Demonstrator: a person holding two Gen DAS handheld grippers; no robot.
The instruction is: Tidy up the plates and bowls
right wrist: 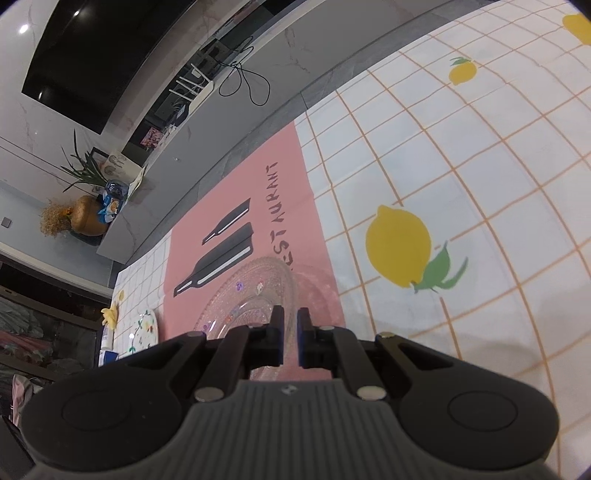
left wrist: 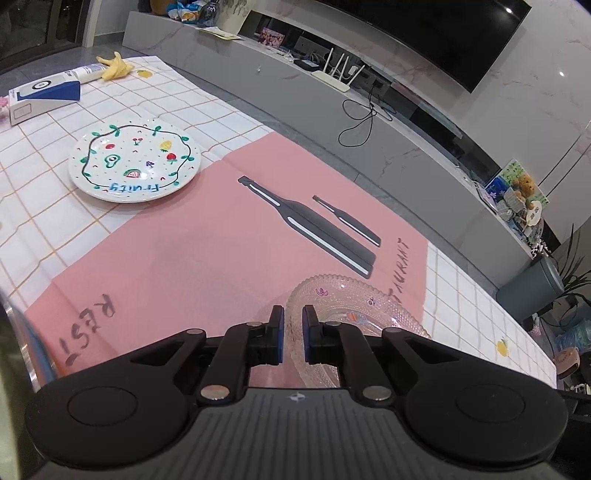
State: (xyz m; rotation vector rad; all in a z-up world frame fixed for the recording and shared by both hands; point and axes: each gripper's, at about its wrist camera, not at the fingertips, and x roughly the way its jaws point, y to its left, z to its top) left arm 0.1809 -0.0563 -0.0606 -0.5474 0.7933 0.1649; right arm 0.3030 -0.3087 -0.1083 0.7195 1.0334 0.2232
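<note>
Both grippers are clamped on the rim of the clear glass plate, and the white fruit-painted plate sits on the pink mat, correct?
Not quite. The left wrist view shows the white fruit-painted plate on the checked tablecloth, beside the pink mat. The left gripper and right gripper do clamp the glass plate.

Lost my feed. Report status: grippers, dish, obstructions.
Left gripper and right gripper both shut on glass plate rim, opposite sides. Fruit plate sits apart on tablecloth. Nothing between them.

Home living room: wall television, router, tablecloth.
</note>
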